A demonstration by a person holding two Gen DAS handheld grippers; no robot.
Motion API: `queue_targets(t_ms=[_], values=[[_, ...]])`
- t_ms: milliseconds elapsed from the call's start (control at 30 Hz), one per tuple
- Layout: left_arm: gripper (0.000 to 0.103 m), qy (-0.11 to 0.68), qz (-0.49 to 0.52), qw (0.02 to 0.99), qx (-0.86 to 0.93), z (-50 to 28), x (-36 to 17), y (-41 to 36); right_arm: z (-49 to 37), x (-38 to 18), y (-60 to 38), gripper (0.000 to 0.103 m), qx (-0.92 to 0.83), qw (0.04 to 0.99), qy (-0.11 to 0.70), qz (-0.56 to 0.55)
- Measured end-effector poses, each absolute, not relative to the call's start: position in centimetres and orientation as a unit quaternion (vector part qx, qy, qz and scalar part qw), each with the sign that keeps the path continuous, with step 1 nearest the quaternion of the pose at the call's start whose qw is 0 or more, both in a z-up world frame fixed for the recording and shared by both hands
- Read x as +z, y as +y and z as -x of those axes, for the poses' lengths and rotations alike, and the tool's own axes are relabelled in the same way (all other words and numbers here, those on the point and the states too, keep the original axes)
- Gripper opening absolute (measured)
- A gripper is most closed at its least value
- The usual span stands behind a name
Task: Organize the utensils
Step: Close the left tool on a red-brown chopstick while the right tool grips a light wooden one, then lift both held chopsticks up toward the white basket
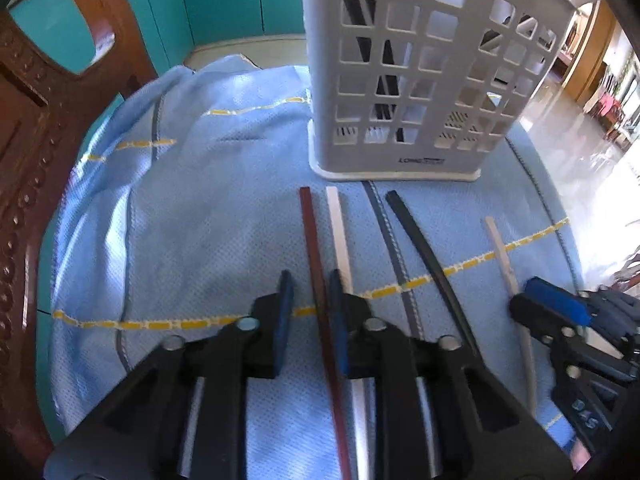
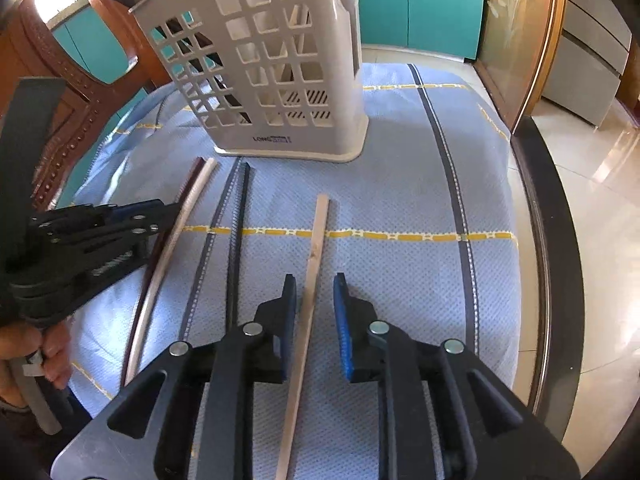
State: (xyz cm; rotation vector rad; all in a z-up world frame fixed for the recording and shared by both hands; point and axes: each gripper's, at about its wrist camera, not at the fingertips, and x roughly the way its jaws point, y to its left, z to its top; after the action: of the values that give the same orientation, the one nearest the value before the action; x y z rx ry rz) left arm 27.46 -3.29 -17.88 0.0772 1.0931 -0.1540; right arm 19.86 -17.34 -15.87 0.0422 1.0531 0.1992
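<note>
Left gripper (image 1: 310,312): jaws open around dark red chopstick (image 1: 316,256) | right gripper (image 2: 315,308): jaws open around pale wooden chopstick (image 2: 314,248), lined up for picking | white plastic holder (image 1: 404,80) stood near on blue-clothed tabletop (image 1: 200,220)

white chopstick (image 1: 339,224) near end hidden under fingers (image 1: 340,320) | holder (image 1: 400,80) top cropped

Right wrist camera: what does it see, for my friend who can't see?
An open right gripper straddles a pale wooden chopstick lying on a blue checked cloth. Ahead stands a white plastic lattice utensil holder.
</note>
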Motion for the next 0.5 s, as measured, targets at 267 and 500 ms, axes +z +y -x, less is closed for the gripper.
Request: queue_targets(t_ms=[267,500], values=[[0.007,0.538,-0.017,0.836,-0.105,-25.3,-17.7,-3.3,-20.1,-15.5,-17.1,0.007,0.114,0.862,0.494,-0.025],[0.007,0.531,-0.036,0.843,-0.079,-22.8,-17.9,-2.8,-20.3,-15.2,-17.0,0.007,0.112,0.861,0.497,-0.010]])
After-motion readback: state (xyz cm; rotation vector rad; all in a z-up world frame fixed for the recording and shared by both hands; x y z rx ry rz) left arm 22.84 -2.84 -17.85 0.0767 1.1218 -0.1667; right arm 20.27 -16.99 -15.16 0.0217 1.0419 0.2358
